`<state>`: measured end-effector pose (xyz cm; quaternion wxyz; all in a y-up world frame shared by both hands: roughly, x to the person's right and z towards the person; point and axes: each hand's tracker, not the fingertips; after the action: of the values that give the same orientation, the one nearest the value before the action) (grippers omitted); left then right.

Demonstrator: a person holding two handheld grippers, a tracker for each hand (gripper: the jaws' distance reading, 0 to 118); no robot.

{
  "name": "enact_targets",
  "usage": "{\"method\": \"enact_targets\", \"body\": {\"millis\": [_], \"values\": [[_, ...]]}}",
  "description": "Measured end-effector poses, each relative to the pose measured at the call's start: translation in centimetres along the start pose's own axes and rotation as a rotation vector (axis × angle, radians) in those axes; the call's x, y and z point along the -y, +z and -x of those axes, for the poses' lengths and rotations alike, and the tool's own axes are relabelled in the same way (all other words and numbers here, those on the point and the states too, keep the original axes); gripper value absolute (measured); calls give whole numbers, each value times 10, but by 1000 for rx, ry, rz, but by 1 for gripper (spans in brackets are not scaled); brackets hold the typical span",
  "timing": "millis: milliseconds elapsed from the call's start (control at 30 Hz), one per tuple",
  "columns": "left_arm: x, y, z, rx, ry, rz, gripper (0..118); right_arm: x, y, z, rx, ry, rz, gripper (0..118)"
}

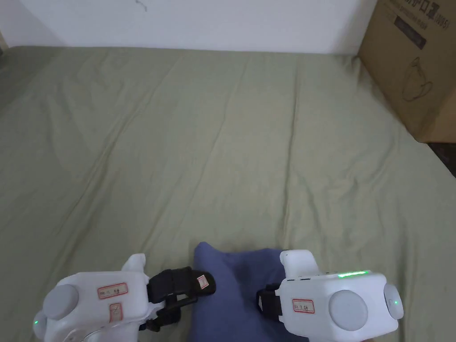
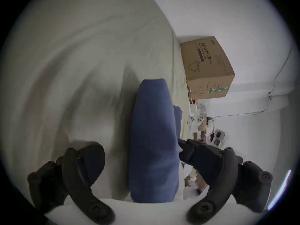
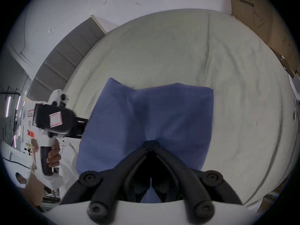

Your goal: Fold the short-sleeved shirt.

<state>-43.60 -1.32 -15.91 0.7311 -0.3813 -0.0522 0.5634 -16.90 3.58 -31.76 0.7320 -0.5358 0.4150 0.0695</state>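
Note:
A blue shirt (image 1: pixel 236 289) hangs bunched at the near edge of the bed, held up off the sheet. In the right gripper view my right gripper (image 3: pixel 151 143) is shut on a fold of the shirt (image 3: pixel 146 114), and the cloth spreads out beyond the jaws. In the head view the right gripper (image 1: pixel 262 303) sits at the shirt's right side. My left gripper (image 1: pixel 196 296) is open at the shirt's left edge. In the left gripper view its jaws stand wide apart with the shirt (image 2: pixel 152 139) between them, neither jaw pressing on it. The left gripper (image 3: pixel 53 121) and a hand on its handle also appear in the right gripper view.
A wrinkled pale green sheet (image 1: pixel 222 133) covers the bed up to a white wall. A large cardboard box (image 1: pixel 414 67) stands at the bed's far right corner. A grey padded headboard (image 3: pixel 65 58) is on the left. Small clutter (image 2: pixel 203 126) lies beside the bed.

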Motion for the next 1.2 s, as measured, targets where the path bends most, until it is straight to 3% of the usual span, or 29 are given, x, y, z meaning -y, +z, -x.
{"method": "enact_targets", "body": {"millis": [300, 333, 367, 400, 433, 467, 533, 767, 933, 1067, 1200], "values": [[-12, -27, -1, 102, 45, 61, 114, 0, 1, 0, -2, -8, -1, 0], [-11, -29, -1, 130, 61, 77, 103, 0, 1, 0, -1, -9, -2, 0], [-11, -35, -3, 126, 65, 89, 84, 0, 1, 0, 0, -11, -2, 0], [-10, -39, -4, 31, 26, 92, 51, 0, 1, 0, 2, -11, -1, 0], [-8, -43, -3, -70, -18, 86, 29, -1, 1, 0, 8, -11, 0, 0], [-8, -43, 1, -75, -13, 96, 29, -1, 2, 0, 20, -12, 1, 0], [-15, -33, 4, 86, 79, 92, 29, -3, 7, 0, 5, -25, -3, 0], [-35, 14, 0, -25, -42, 62, 29, -18, 29, 23, 26, 23, -82, 0], [-74, 87, 2, -287, -183, 3, 28, -28, 29, 32, 26, 28, -100, 0], [-110, 144, 13, -628, -332, 13, 28, -33, 22, 40, 37, 17, -106, 0], [-147, 194, 35, -934, -376, 17, 28, -40, 8, 49, 36, 13, -91, 0]]}}
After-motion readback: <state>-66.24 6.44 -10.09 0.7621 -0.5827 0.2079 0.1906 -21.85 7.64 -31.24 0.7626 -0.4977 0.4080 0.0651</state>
